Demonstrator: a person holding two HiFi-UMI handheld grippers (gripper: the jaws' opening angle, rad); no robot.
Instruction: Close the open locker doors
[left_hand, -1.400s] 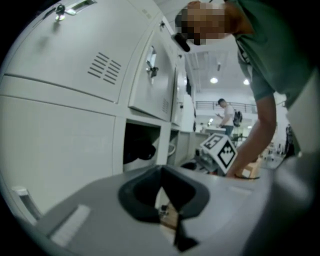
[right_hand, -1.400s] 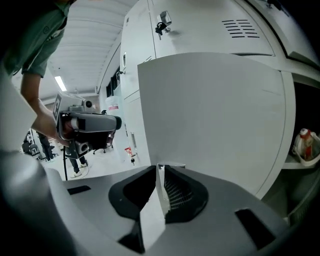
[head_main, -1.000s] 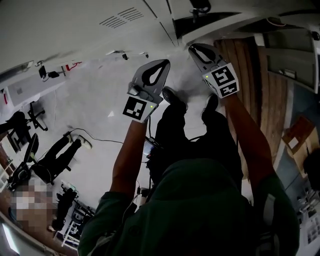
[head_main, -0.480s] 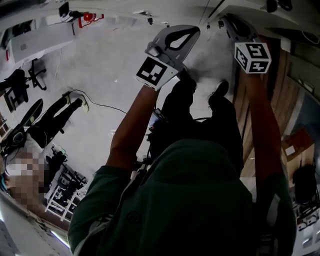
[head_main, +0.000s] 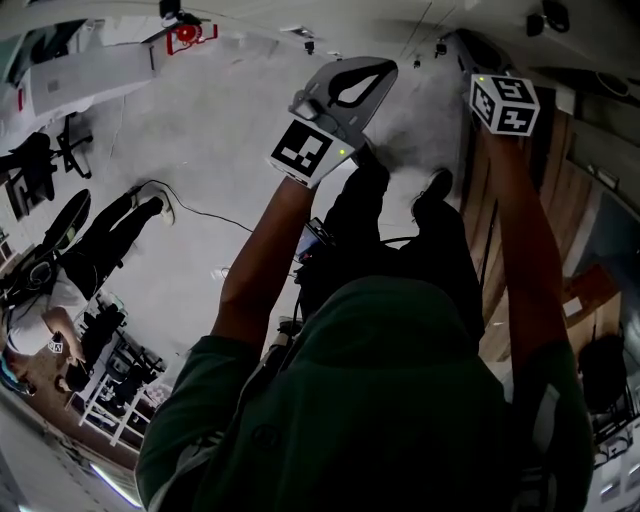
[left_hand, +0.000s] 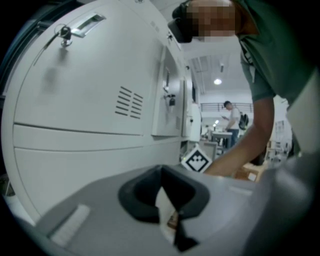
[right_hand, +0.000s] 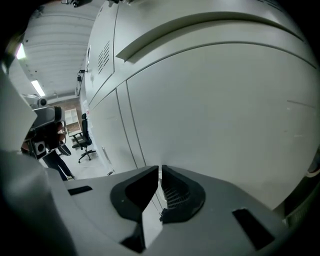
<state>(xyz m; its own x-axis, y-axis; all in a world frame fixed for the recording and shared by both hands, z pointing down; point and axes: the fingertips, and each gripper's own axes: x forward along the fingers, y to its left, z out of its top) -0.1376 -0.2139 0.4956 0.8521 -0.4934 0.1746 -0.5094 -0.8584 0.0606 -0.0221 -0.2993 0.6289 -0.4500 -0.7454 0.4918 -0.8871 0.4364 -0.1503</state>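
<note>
**One locker door looks left to shut**

The big white metal locker door (right_hand: 210, 100) fills the right gripper view, close in front of the jaws. It looks flat with the row, so I think it is nearly done. Farther along the row, a thin white door with a small lock (left_hand: 170, 100) sticks out, so that one looks left to do. The right gripper (right_hand: 159, 170) is closing, with its jaws nearly together and nothing between them. The left gripper (left_hand: 161, 172) is squeezed together and holds nothing. A black cable (head_main: 205, 211) lies near the left edge of the grey floor (head_main: 230, 130). A black office chair (right_hand: 85, 140) stands far off. Nothing seems to block the way
</note>
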